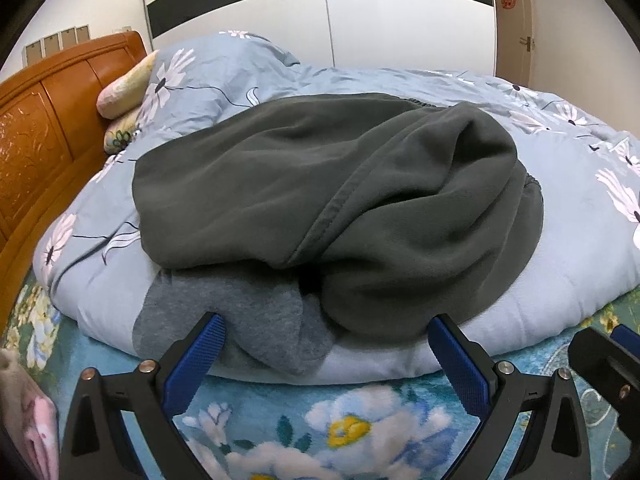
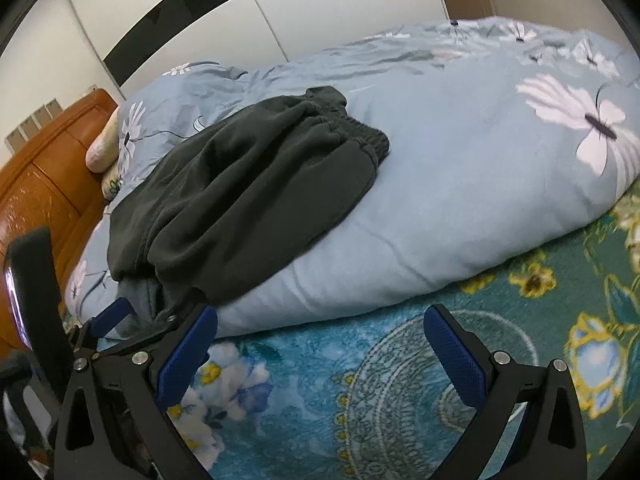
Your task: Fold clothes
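Note:
A dark green-grey fleece garment (image 1: 320, 200) lies bunched on a light blue floral quilt (image 1: 560, 264); it also shows in the right wrist view (image 2: 248, 184) with its elastic waistband at the far end. A lighter grey garment (image 1: 248, 320) pokes out from under its near edge. My left gripper (image 1: 326, 344) is open, its blue pads just in front of the garments' near edge, holding nothing. My right gripper (image 2: 320, 340) is open and empty, low over the teal floral bedsheet (image 2: 360, 380), right of the clothes. The left gripper also shows at the left of the right wrist view (image 2: 120, 320).
An orange wooden headboard (image 1: 48, 128) stands at the left with pillows (image 1: 124, 88) against it. White wardrobe doors (image 1: 400, 20) stand behind the bed, a door (image 1: 516, 20) at the right. A pink cloth (image 1: 28, 420) lies at the lower left.

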